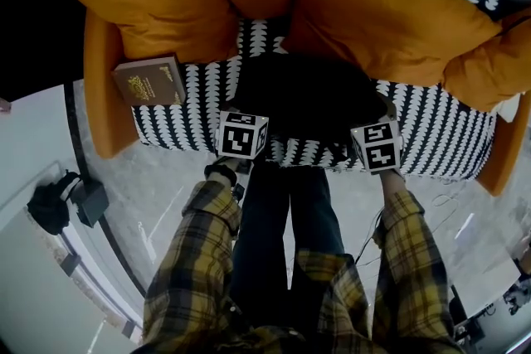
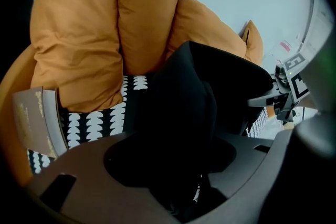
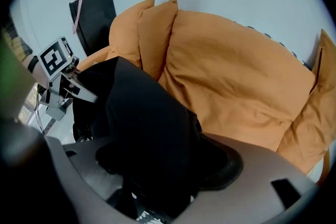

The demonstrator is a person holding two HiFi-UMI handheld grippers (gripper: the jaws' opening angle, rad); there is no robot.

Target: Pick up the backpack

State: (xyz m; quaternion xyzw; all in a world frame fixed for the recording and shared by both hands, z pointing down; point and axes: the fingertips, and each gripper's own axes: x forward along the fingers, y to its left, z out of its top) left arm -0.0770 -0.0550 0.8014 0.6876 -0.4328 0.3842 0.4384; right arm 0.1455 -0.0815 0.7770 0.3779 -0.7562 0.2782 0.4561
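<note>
The black backpack (image 1: 307, 99) lies on the sofa's black-and-white patterned seat (image 1: 440, 128), in front of the orange cushions. My left gripper (image 1: 242, 130) is at its near left corner and my right gripper (image 1: 375, 143) at its near right corner, both pointing steeply down. In the left gripper view the backpack's dark bulk (image 2: 199, 92) runs down between the wide-spread jaws of the left gripper (image 2: 178, 165). The right gripper view shows the same: black fabric (image 3: 142, 113) fills the gap of the right gripper (image 3: 157, 176). The fingertips are lost in the dark, and no pad shows pressing on the fabric.
A brown book (image 1: 149, 81) leans on the seat's left end by the orange armrest (image 1: 104, 95). Big orange cushions (image 1: 390, 12) crowd the back. A small black bag (image 1: 50, 203) and a box lie on the floor at left, and cables (image 1: 448, 199) at right.
</note>
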